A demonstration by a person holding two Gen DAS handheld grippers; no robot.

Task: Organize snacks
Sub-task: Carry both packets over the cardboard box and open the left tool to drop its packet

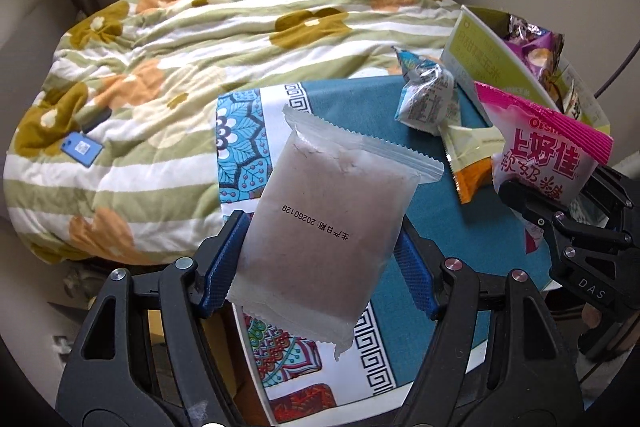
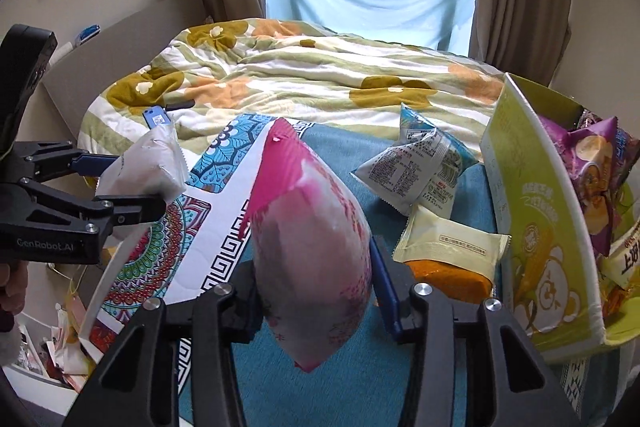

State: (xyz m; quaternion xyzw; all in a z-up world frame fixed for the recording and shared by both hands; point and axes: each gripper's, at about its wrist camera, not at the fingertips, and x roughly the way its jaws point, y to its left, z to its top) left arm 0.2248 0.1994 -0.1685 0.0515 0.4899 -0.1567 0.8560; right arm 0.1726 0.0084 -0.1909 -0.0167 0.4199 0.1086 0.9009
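Observation:
My left gripper [image 1: 320, 233] is shut on a translucent grey-brown pouch [image 1: 332, 211], which sits upright between the blue pads above the table. In the right wrist view the same gripper [image 2: 134, 183] and its pouch [image 2: 148, 163] show at the left. My right gripper [image 2: 312, 261] is shut on a puffy pink and white candy bag [image 2: 312, 235], held off the table. The left wrist view shows this bag [image 1: 548, 151] at the right edge. A blue-white packet [image 2: 420, 163] and a yellow-orange packet [image 2: 448, 251] lie on the teal cloth.
A green cardboard box [image 2: 532, 227] stands at the right with a purple bag [image 2: 592, 163] and other snacks inside. The table [image 2: 360, 367] wears a patterned teal cloth. Behind it lies a bed with a flowered quilt [image 2: 300, 75] and a small blue item [image 2: 156, 117].

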